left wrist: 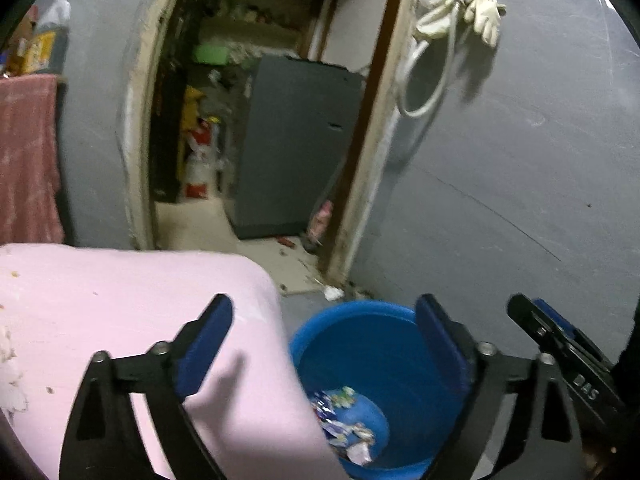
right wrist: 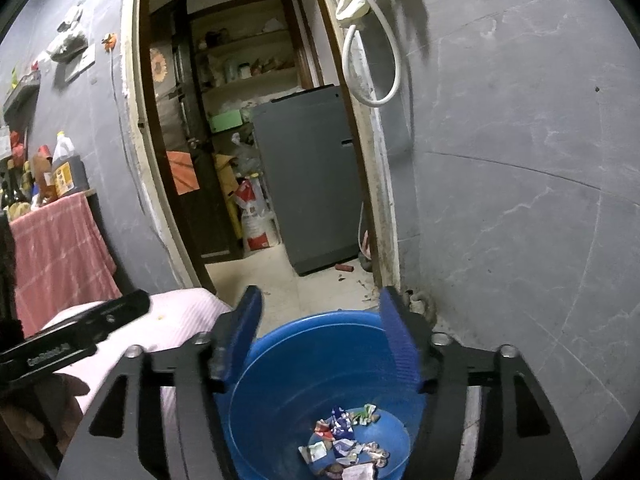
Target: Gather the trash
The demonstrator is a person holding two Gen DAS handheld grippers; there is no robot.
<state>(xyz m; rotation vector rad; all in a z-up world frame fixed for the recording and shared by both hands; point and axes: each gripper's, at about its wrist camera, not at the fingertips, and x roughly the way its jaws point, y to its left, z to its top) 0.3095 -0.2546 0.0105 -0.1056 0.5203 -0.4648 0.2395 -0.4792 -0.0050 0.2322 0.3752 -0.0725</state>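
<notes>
A blue bucket [left wrist: 360,312] stands on the floor beside a pink-covered surface [left wrist: 120,320]. Crumpled wrappers and paper scraps [left wrist: 344,420] lie at its bottom. My left gripper [left wrist: 324,340] is open above the pink edge and the bucket's mouth, with nothing between its blue pads. In the right wrist view the bucket [right wrist: 288,364] sits straight below my right gripper [right wrist: 322,340], which is open and empty over the trash pile [right wrist: 348,440]. The two grippers hover side by side, and a finger of the right one [left wrist: 540,328] shows at the right of the left wrist view.
A grey wall [right wrist: 520,200] rises right behind the bucket. A doorway [right wrist: 248,160] leads to a room with a grey appliance [right wrist: 308,176] and shelves. A glove and a hose loop [left wrist: 448,32] hang by the door frame. A red towel [right wrist: 60,248] hangs at the left under some bottles.
</notes>
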